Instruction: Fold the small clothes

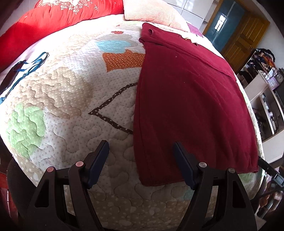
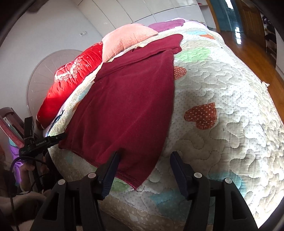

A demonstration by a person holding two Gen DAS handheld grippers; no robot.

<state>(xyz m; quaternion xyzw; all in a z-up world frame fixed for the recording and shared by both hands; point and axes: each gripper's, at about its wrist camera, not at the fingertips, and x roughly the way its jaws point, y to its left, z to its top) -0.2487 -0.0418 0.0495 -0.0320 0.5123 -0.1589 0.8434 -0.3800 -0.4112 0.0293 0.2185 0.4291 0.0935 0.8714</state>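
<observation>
A dark red garment (image 1: 191, 99) lies flat on the quilted bed, folded lengthwise, its hem toward me. My left gripper (image 1: 141, 147) is open and empty above the garment's near left corner, its right finger over the cloth. In the right wrist view the garment (image 2: 127, 99) stretches away up the bed. My right gripper (image 2: 144, 160) is open and empty above the garment's near right corner (image 2: 136, 183); its left finger overlaps the hem. The left gripper (image 2: 55, 138) shows at the left edge, by the garment's other near corner.
The patchwork quilt (image 1: 71, 106) covers the bed. A red duvet (image 1: 58, 16) and a pink pillow (image 1: 154, 12) lie at the head. A blue strap (image 1: 32, 65) lies at the left. Shelves (image 1: 266, 99) and a wooden door (image 1: 243, 37) stand to the right.
</observation>
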